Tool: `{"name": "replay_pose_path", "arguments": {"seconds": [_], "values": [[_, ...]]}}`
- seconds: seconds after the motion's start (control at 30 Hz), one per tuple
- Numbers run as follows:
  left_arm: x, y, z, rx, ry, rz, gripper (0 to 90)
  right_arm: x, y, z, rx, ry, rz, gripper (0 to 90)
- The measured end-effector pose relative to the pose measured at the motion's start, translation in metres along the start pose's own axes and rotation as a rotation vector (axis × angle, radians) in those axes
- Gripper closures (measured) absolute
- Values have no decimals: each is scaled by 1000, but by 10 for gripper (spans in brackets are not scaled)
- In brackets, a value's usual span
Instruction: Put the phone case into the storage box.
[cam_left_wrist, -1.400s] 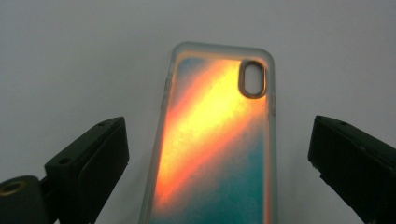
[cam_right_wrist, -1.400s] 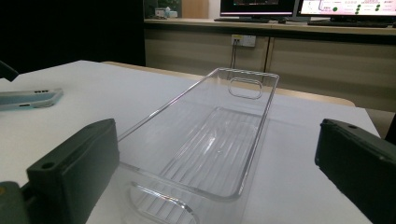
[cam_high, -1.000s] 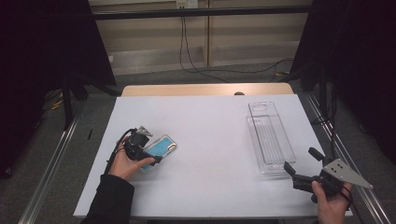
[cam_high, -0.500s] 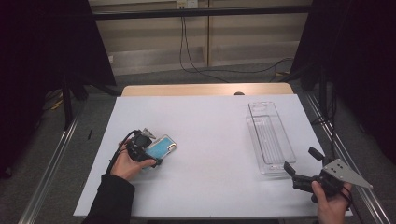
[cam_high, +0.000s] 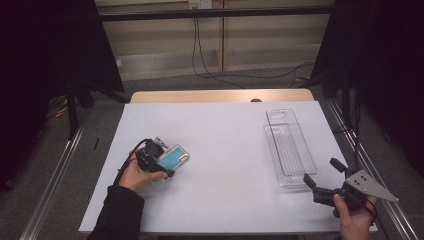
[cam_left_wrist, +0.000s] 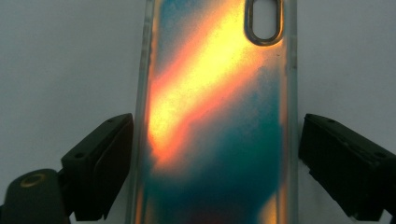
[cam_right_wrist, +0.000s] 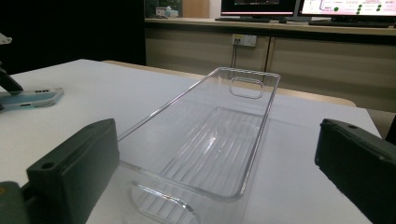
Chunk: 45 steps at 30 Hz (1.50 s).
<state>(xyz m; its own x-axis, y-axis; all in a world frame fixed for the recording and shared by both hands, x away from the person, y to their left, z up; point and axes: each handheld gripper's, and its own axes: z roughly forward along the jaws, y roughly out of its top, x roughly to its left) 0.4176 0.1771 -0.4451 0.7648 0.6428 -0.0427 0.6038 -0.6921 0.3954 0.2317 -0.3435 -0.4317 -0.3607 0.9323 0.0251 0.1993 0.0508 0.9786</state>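
Lying on the white table (cam_high: 225, 150), the phone case (cam_high: 172, 159) sits between closing left jaws; right jaws gape.

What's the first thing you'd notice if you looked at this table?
The shiny phone case, glowing orange and teal, lies on the left side of the white table between the jaws of the left gripper, which have just been closing a little around it without visibly pressing yet. On the right sits a long clear plastic tray, with the open right gripper at its near end.
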Motion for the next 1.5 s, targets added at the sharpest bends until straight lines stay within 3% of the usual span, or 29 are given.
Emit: {"name": "replay_pose_path", "arguments": {"seconds": [0.1,1.03,1.3,1.5], "values": [[-1,-1,-1,-6,10,-1,170,0,0,0,0,2,-2,0],[-3,-6,-7,-61,27,-49,174,-1,0,0,0,1,2,0],[-2,-8,-20,-156,38,-82,174,-1,0,0,0,0,2,0],[-8,-7,-29,-250,81,-91,174,0,0,0,1,-1,2,0]]}}
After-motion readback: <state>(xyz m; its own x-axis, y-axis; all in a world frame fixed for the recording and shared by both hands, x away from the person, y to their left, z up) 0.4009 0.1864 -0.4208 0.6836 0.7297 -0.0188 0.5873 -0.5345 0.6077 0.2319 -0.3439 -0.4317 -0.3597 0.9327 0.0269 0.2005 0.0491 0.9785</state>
